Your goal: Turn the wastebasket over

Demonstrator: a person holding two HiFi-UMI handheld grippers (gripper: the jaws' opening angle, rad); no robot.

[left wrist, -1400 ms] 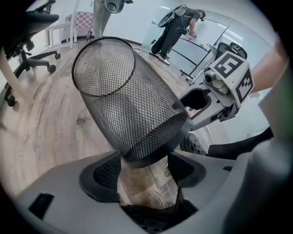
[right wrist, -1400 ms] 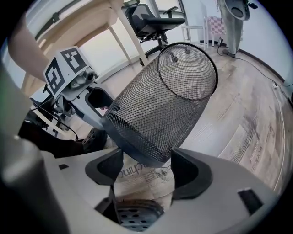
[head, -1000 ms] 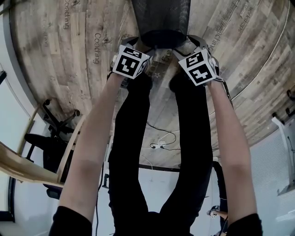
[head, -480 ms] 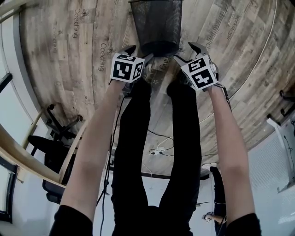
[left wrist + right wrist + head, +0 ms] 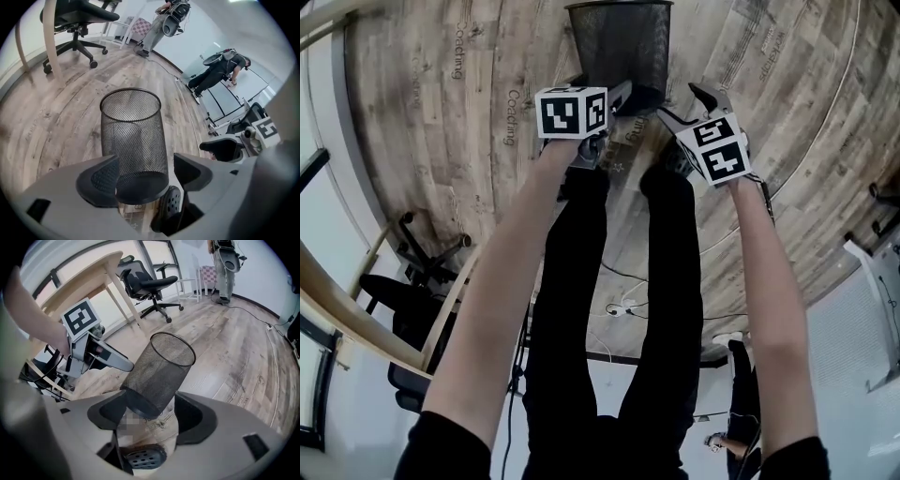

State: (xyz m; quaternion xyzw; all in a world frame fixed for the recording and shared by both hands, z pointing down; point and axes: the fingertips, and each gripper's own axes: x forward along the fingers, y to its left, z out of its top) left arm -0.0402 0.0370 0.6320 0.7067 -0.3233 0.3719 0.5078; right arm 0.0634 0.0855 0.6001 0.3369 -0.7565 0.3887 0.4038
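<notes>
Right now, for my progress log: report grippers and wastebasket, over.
Left gripper open, jaws just opening, wastebasket base between them, ungripped. Right gripper open, same. It stands upright on floor, mouth up. Person's shoe beside base.

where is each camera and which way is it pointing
Head view: on the person's head, steeply down; shows both forearms, legs, left gripper, right gripper, wastebasket.
Left gripper view: rides the left gripper, looks along its fingers, just opened wider, gripping nothing.
Right gripper view: rides the right gripper, along its open fingers; left gripper shows too.
Both gripper views share the upright wastebasket.
</notes>
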